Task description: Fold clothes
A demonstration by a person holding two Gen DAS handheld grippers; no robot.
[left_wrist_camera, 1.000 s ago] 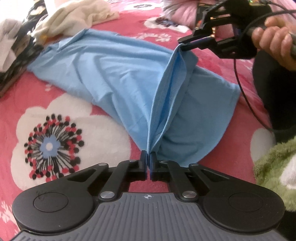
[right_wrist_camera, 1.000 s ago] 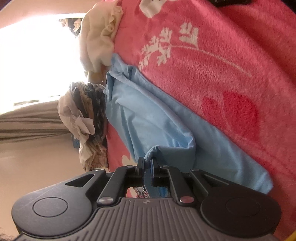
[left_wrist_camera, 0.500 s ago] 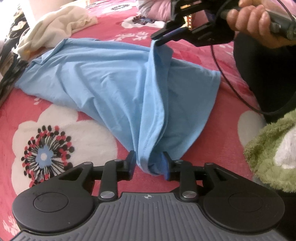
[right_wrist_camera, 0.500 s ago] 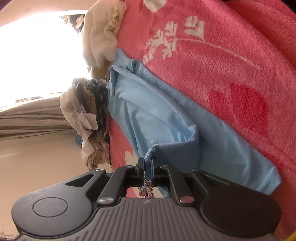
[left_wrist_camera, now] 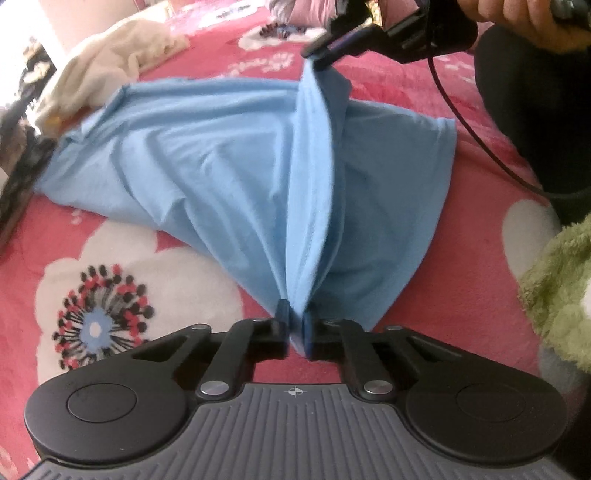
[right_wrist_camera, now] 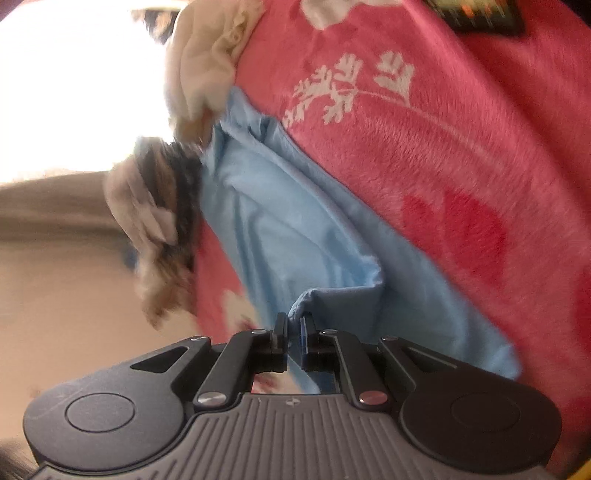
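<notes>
A light blue garment point(left_wrist_camera: 207, 162) lies spread on the pink flowered blanket point(left_wrist_camera: 461, 295). A raised ridge of it runs between both grippers. In the left wrist view my left gripper point(left_wrist_camera: 294, 317) is at the near end of the ridge, its jaws closing with the pads pressed on a bunched fold. At the far end my right gripper point(left_wrist_camera: 319, 61), held in a hand point(left_wrist_camera: 517, 18), pinches the cloth and lifts it. The right wrist view shows the right gripper point(right_wrist_camera: 294, 325) shut on a blue fold point(right_wrist_camera: 332, 299), the rest of the garment point(right_wrist_camera: 280, 221) trailing away.
A cream garment point(left_wrist_camera: 110, 70) lies crumpled at the far left, by dark patterned clothes point(left_wrist_camera: 18, 147) at the blanket's edge. Green fluffy fabric point(left_wrist_camera: 557, 295) sits at the right. A dark trouser leg point(left_wrist_camera: 535, 110) and a black cable point(left_wrist_camera: 476, 129) are at the upper right.
Half a second ago the left jaws stood apart around the fold; now they pinch it again. The right gripper has shifted left and further off, still holding the cloth.
</notes>
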